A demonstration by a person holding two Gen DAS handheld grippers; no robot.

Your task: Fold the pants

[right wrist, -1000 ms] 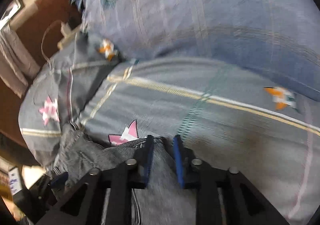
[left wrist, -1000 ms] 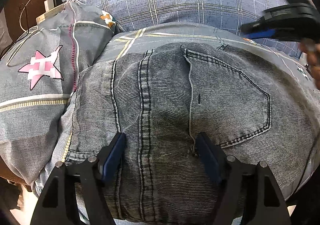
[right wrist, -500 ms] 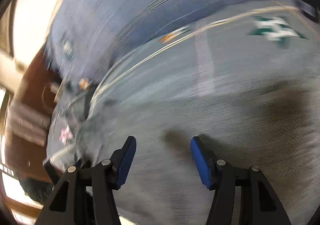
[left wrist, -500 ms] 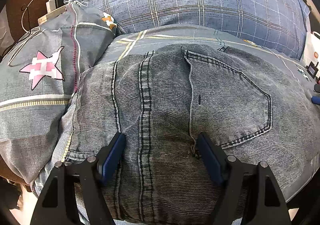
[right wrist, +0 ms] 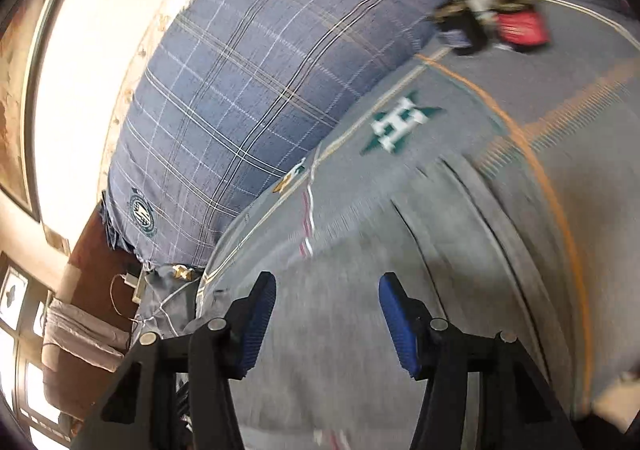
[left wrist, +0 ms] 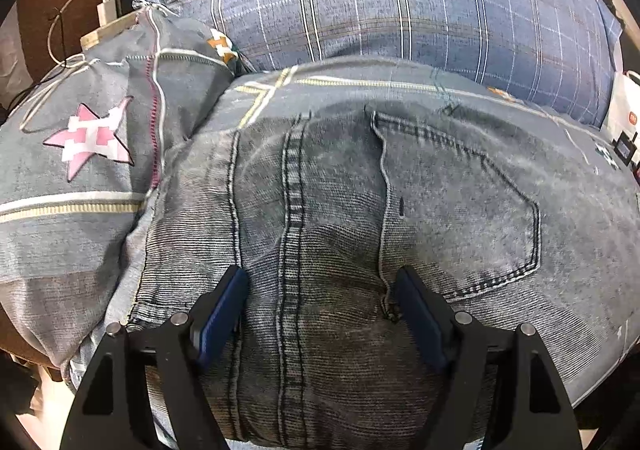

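On bed: left claw (left wrist: 320, 314) wide over jeans (left wrist: 400, 210), holding nothing; right claw (right wrist: 326, 326) half-open, empty; writing unreadable.

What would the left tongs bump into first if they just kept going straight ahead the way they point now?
Most likely the grey jeans. The left tongs stand open and angled down over the folded denim, straddling the stitched seam, so the fabric lies directly ahead. How close the tips already are to the cloth is hard to judge.

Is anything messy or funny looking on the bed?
Nothing much. The folded jeans lie flat on the grey bedspread, seams straight. Only a white charger cable loops loosely over the bed's far left corner.
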